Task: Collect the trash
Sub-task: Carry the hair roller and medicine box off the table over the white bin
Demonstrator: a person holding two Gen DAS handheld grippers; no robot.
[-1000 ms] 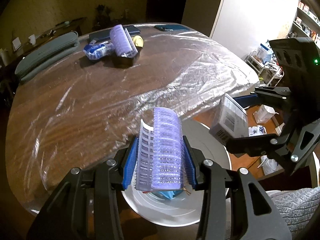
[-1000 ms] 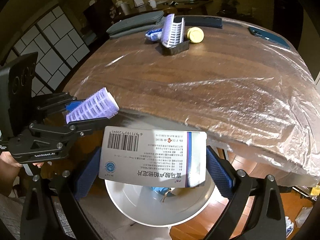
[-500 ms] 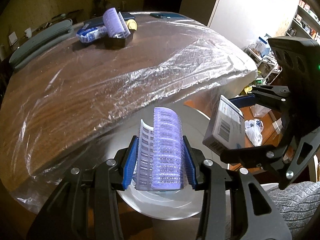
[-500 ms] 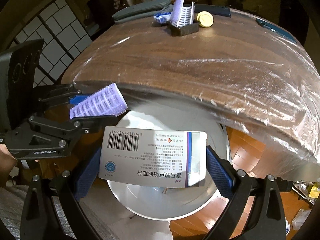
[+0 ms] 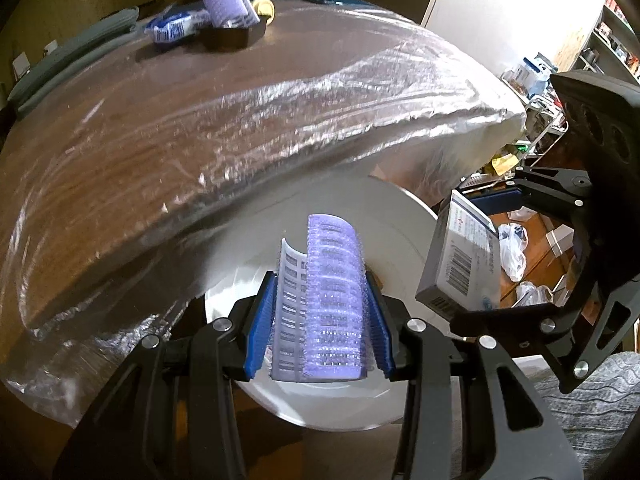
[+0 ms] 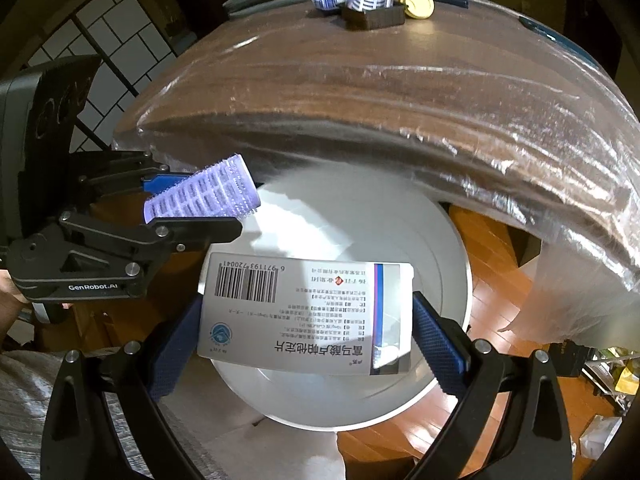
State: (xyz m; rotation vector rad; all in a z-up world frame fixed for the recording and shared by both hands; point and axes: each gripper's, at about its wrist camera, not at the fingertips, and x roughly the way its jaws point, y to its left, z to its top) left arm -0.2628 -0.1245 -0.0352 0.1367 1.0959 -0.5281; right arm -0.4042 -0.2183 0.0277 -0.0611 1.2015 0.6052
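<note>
The left gripper [image 5: 320, 320] squeezes a purple hair roller [image 5: 334, 300]. The right gripper [image 6: 306, 332] squeezes a white box [image 6: 304, 316]. Both hang over the white bin [image 6: 448, 264]. Best to let go only when each is right above the middle.

Left claw [image 5: 320, 312] and right claw [image 6: 306, 334] both point steeply down, each clamped tight.

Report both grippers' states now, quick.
Left gripper: shut on the purple hair roller, above the white bin.
Right gripper: shut on the medicine box.
</note>
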